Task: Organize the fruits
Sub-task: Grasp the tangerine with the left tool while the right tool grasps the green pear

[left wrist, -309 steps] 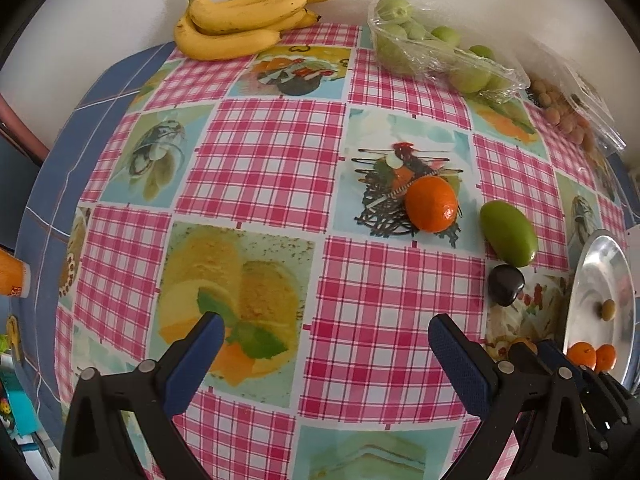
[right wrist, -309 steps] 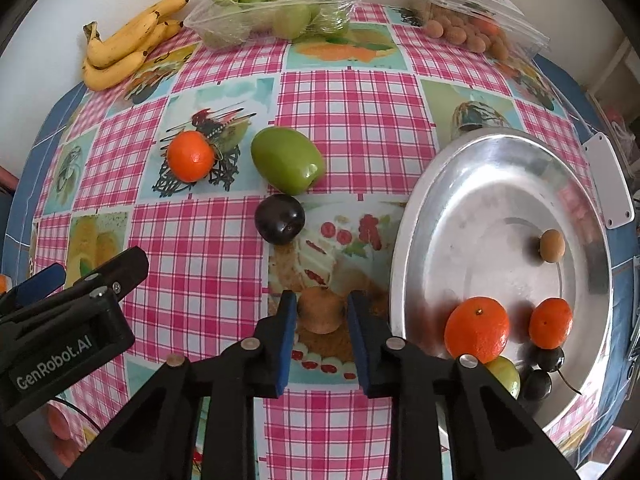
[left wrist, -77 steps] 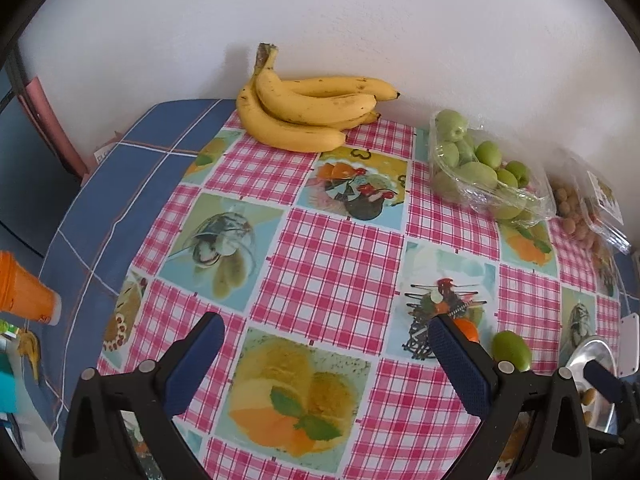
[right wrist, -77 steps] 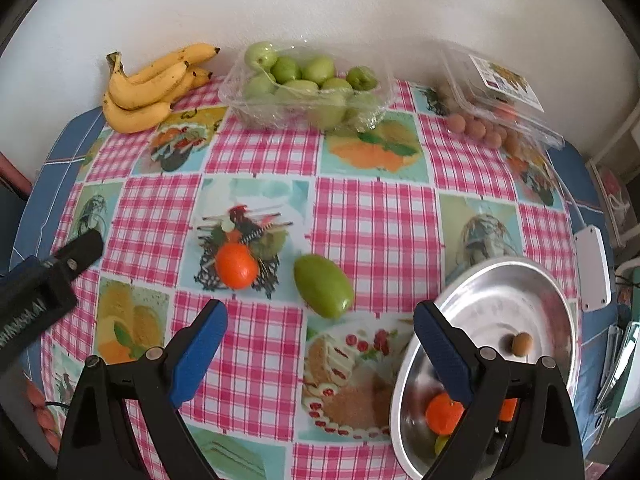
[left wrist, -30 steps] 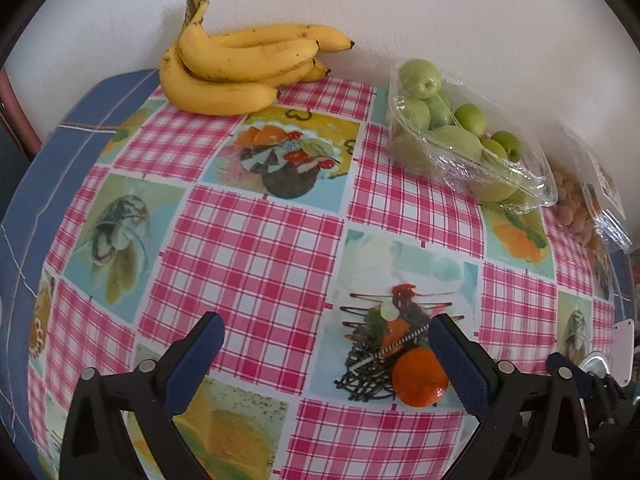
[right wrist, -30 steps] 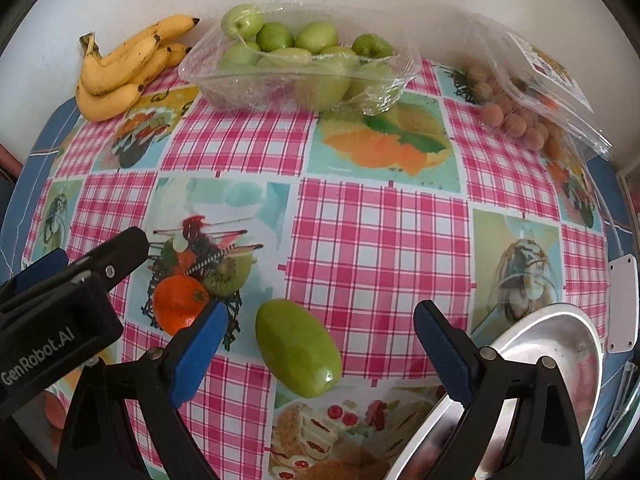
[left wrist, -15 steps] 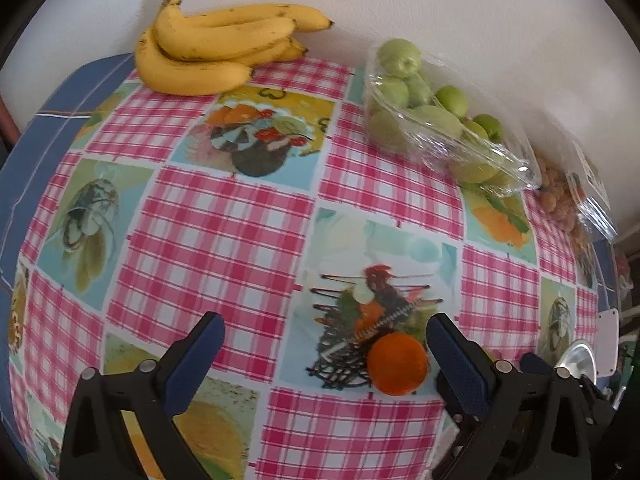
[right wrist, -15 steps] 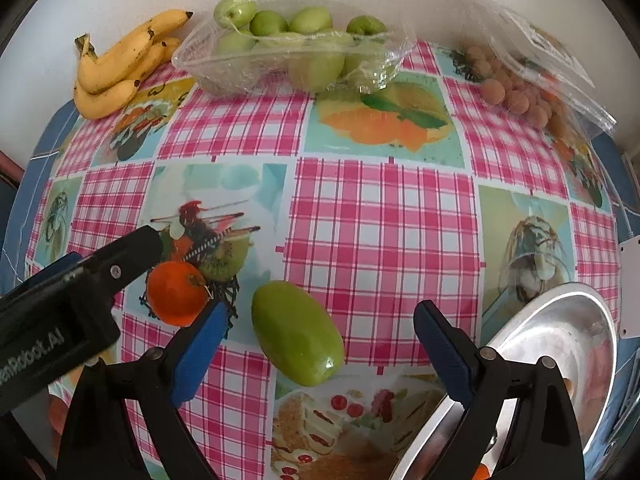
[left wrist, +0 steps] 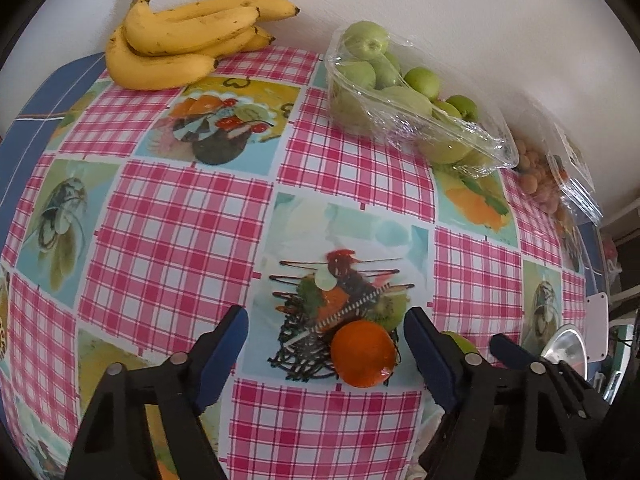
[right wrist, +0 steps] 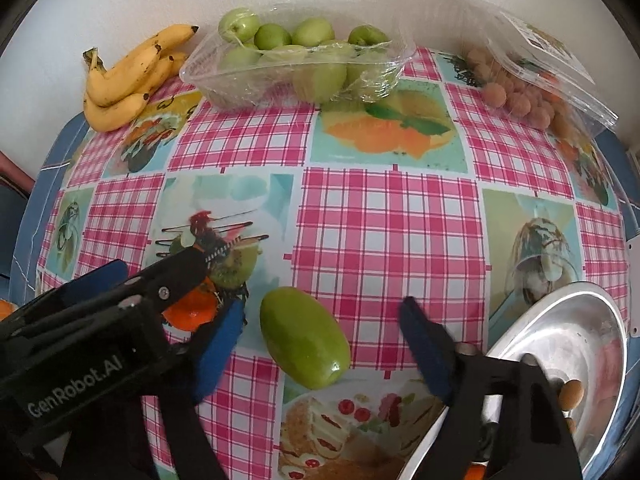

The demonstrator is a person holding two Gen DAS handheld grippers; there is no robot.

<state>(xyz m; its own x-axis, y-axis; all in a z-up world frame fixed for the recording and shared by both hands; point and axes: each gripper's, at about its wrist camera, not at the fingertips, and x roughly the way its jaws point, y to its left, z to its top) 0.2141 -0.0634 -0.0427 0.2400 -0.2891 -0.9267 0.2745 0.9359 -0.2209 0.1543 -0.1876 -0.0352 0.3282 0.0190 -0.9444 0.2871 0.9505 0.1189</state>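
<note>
We held both grippers with jaws wide, left gripper point(left wrist: 326, 344) straddling the round orange tangerine point(left wrist: 363, 354), right gripper point(right wrist: 320, 334) straddling the oblong green fruit point(right wrist: 304, 336), ready for simultaneous grasps toward the silver metal tray point(right wrist: 576, 320).

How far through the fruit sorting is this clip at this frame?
Partly done: the round silver metal tray holds at least a small brown fruit. In hand: nothing gripped; the open left gripper brackets the round orange tangerine, and the open right gripper brackets the oblong green mango. Left: both loose fruits remain on the checked tablecloth.
</note>
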